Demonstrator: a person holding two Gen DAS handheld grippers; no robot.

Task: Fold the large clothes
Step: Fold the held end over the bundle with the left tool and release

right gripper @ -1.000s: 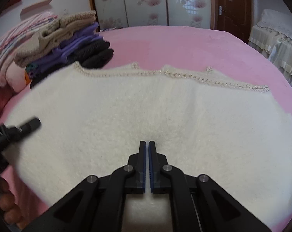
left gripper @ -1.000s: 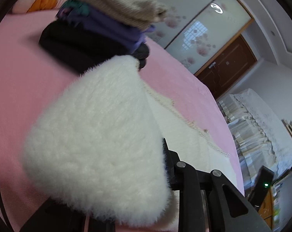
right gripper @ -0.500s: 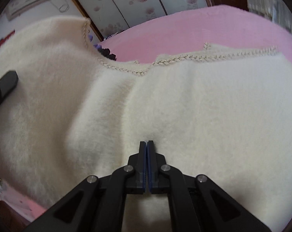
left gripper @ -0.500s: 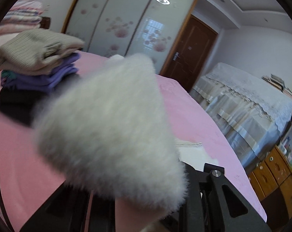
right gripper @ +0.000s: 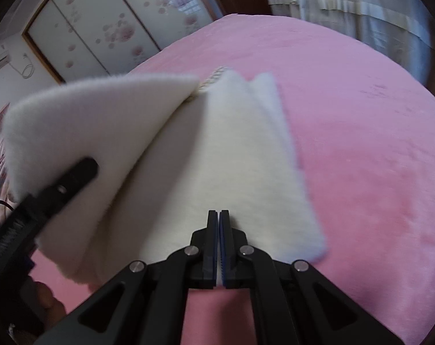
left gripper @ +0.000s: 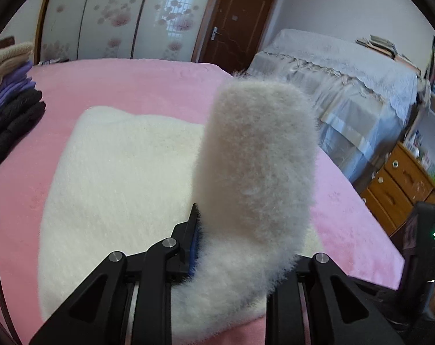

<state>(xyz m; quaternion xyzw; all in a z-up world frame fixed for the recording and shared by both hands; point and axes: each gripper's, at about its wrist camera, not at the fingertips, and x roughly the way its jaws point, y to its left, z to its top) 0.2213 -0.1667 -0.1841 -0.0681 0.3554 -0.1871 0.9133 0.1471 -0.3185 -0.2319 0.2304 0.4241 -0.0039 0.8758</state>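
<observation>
A fluffy cream garment (left gripper: 116, 178) lies on the pink bed (left gripper: 148, 86). My left gripper (left gripper: 234, 230) is shut on one edge of it. The held fleece stands up between the fingers and hides the right one. In the right wrist view, that lifted flap (right gripper: 96, 115) hangs over the rest of the garment (right gripper: 232, 158), with a finger of the left gripper (right gripper: 76, 175) under it. My right gripper (right gripper: 219, 221) is shut, its tips over the garment's near edge. I see no fabric clamped between its pads.
A stack of folded clothes (left gripper: 10, 100) sits at the bed's far left. A cloth-covered piece of furniture (left gripper: 332, 86) and wooden drawers (left gripper: 404, 178) stand beyond the bed's right side. A black device with a green light (left gripper: 427, 244) is at the right edge.
My left gripper has swung the held garment edge up and across, away from the clothes stack. The right gripper has rolled and moved sideways. The garment has gone from spread wide to a narrower, partly folded strip.
</observation>
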